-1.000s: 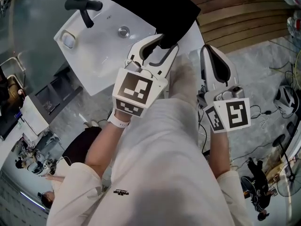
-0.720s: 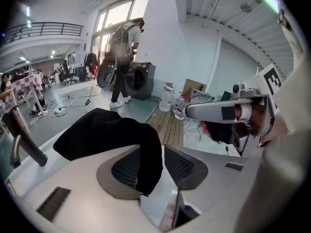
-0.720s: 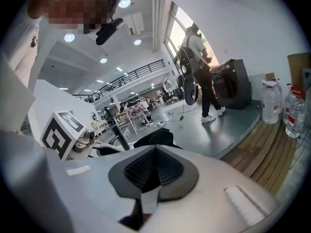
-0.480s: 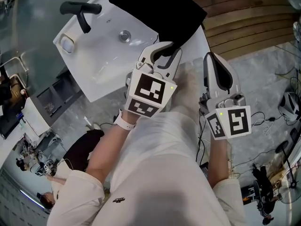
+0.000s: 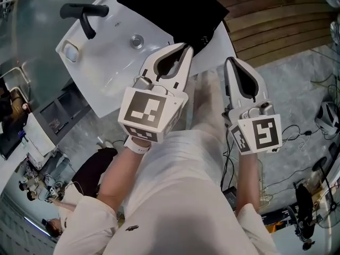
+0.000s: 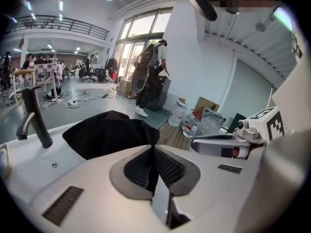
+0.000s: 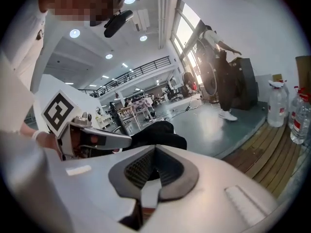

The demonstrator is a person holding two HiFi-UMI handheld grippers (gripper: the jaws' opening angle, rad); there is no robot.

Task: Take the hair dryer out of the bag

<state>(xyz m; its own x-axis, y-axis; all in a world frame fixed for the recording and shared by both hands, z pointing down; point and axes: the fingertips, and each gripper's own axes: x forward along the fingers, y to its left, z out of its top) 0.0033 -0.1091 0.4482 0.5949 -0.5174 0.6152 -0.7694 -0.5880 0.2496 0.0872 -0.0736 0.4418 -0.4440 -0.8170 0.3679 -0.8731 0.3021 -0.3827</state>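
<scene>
A black bag (image 5: 175, 7) lies on the white counter beside the sink; it also shows in the left gripper view (image 6: 107, 132) and behind the right jaws (image 7: 158, 135). No hair dryer shows in any view. My left gripper (image 5: 185, 47) is at the bag's near edge with its jaws closing, and a dark sliver of the bag's corner sits pinched between the pads (image 6: 167, 166). My right gripper (image 5: 229, 62) hangs shut and empty to the right of the bag, off the counter's edge.
The white sink basin (image 5: 106, 62) with its black faucet (image 5: 82, 12) lies left of the bag. Wooden decking (image 5: 276, 20) runs behind the counter. Water bottles (image 6: 177, 115) stand on it. Cables (image 5: 297, 132) trail over the grey floor at the right.
The left jaws stood wide open around the bag's edge and have come together on it. The right gripper stayed shut and sank a little.
</scene>
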